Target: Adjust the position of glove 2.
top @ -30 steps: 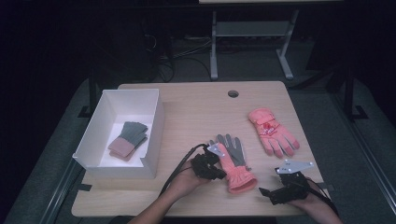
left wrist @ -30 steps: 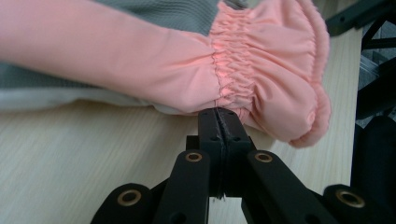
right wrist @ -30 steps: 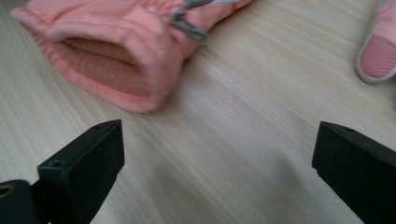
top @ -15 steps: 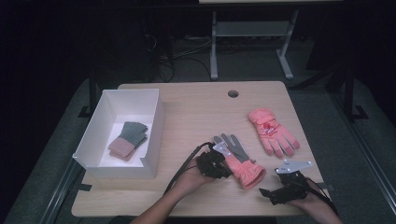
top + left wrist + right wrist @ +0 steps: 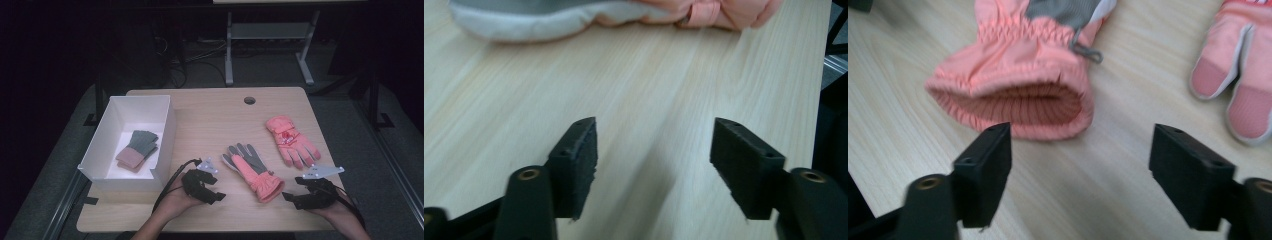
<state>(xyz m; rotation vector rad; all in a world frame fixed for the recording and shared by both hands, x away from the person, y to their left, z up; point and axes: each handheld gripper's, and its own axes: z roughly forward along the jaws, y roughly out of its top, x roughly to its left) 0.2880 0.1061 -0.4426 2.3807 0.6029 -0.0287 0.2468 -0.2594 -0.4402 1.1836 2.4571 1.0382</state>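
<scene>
Left gripper [image 5: 216, 192]: near the front edge, jaws spread wide, empty; in the left gripper view bare wood lies between the pads and the near glove sits a little beyond them.
Right gripper [image 5: 295, 199]: also at the front edge, jaws parted, gripping nothing; the right gripper view looks straight at the glove's cuff opening, just ahead of the pads.
Near glove [image 5: 255, 171]: flat on the table [image 5: 210, 115] between the two grippers, grey palm up, pink cuff toward the person, touched by neither tool.
Far glove [image 5: 290, 140]: further back on the right, pink, fingers pointing to the front, well apart from the box.
Box [image 5: 165, 131]: white, at the left; a folded grey and pink knit pair [image 5: 138, 149] already rests inside.
Done, I'd judge: one pair is packed away.
Left, I'd judge: both pink gloves are out on the table, not yet gripped or matched up, so about half the sorting remains, starting with the near glove.
</scene>
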